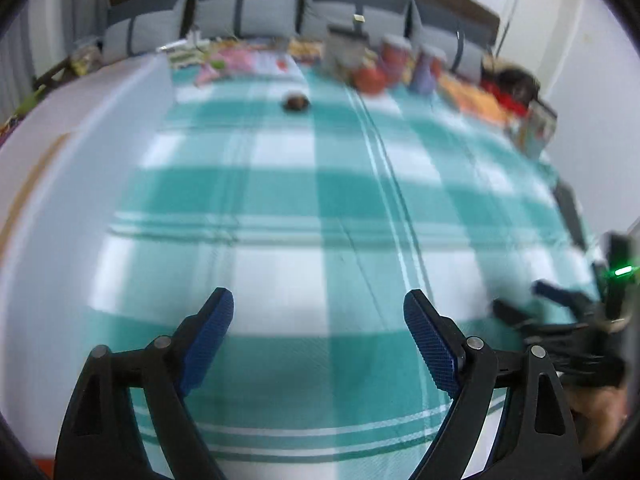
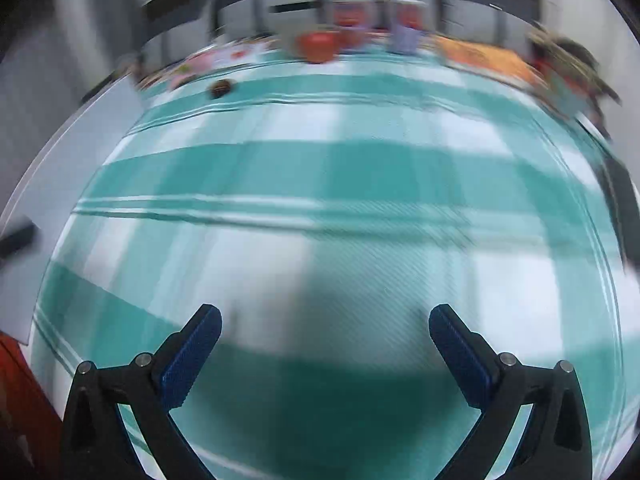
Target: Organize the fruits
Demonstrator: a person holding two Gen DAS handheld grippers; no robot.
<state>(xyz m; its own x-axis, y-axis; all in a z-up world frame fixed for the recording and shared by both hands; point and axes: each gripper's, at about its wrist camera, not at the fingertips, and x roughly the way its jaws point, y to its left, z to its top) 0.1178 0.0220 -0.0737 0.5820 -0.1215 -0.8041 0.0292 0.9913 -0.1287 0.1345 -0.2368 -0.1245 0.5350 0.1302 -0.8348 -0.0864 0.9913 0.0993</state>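
Observation:
My left gripper (image 1: 318, 300) is open over the teal-and-white checked cloth (image 1: 280, 184), with nothing between its blue pads. My right gripper (image 2: 325, 318) is open too, wide, above the same cloth (image 2: 320, 168); it also shows blurred at the right edge of the left wrist view (image 1: 560, 312). A small dark brown round fruit (image 1: 295, 102) lies alone far ahead on the cloth, seen also in the right wrist view (image 2: 221, 88). A red-orange round fruit (image 1: 370, 78) sits at the far side among containers; it appears again, blurred (image 2: 318, 46).
Along the far edge stand red-lidded jars (image 1: 394, 56), a purple vase-like item (image 1: 424, 74) and colourful packets (image 1: 236, 60). Grey cushions (image 1: 260, 16) line the back. A white surface (image 1: 100, 128) borders the cloth on the left. Both views are motion-blurred.

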